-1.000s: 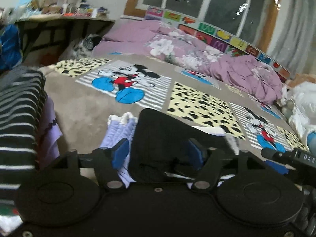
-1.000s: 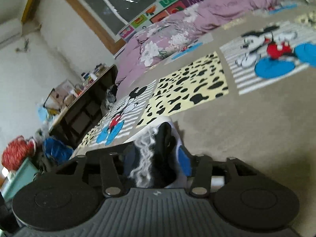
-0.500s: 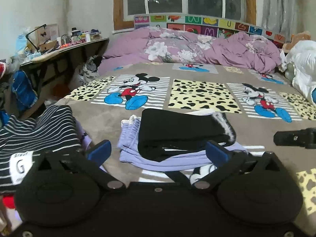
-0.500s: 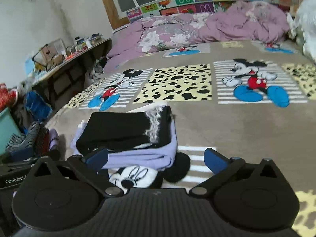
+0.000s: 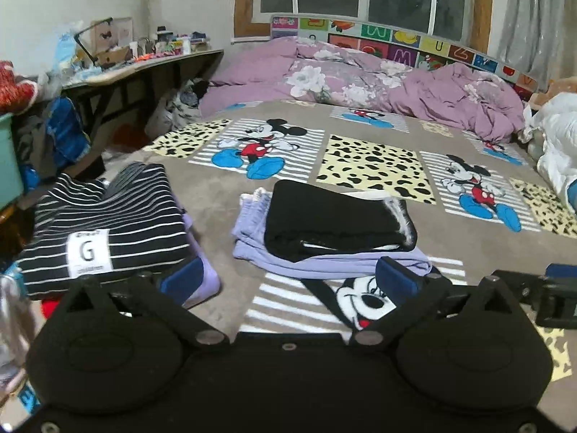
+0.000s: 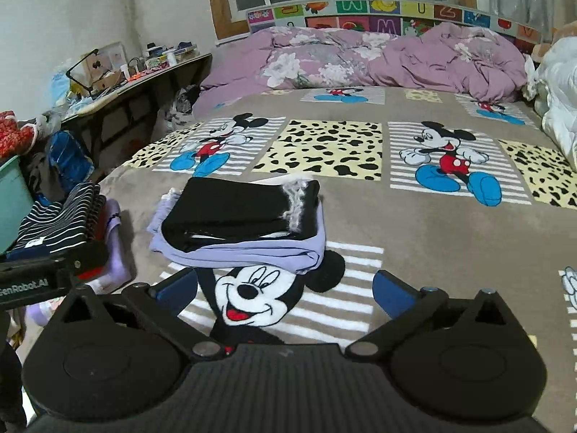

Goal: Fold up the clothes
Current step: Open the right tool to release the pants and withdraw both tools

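Two grippers hang above the bed, both with their blue-padded jaws spread wide and holding nothing: the left gripper (image 5: 288,281) and the right gripper (image 6: 285,290). Ahead of them, on the brown Mickey Mouse blanket (image 6: 432,223), sits one stack of two folded garments: a black garment (image 5: 335,216) lying on top of a lavender garment (image 5: 324,261), whose edges stick out along the near side and the left. The black piece has a fuzzy grey-white trim (image 6: 297,198) at its right end. To the left of this stack, near the bed's edge, lies a second pile topped by one black-and-white striped garment (image 5: 108,216) with a white label bearing the letter G; more lavender cloth peeks out beneath it. A rumpled pink floral duvet (image 6: 378,57) lies along the headboard. One cluttered desk (image 5: 144,65) stands by the left wall.
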Tool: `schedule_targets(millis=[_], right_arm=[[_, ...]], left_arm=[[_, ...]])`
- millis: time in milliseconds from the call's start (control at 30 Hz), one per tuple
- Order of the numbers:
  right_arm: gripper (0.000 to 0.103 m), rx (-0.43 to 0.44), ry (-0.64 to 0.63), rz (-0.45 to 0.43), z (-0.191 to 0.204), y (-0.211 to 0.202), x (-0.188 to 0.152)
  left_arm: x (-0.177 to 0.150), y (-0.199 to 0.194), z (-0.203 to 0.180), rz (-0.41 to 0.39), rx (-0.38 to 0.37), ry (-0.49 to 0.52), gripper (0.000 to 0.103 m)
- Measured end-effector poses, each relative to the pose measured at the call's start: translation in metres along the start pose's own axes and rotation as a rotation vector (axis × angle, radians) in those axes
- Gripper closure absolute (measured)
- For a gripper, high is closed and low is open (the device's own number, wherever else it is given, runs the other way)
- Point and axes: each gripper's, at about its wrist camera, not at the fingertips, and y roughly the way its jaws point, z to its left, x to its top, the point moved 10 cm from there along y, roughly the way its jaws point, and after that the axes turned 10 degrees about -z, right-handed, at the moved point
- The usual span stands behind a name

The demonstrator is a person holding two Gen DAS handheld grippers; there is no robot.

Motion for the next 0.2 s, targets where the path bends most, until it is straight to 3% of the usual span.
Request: schedule_targets(millis=[200], right_arm=[[0.000,0.008,0.009,-0.004,0.008,-0.020,0.000]], left_arm=[[0.002,-0.025,-0.003,-0.038,0.009,0.019,0.000]])
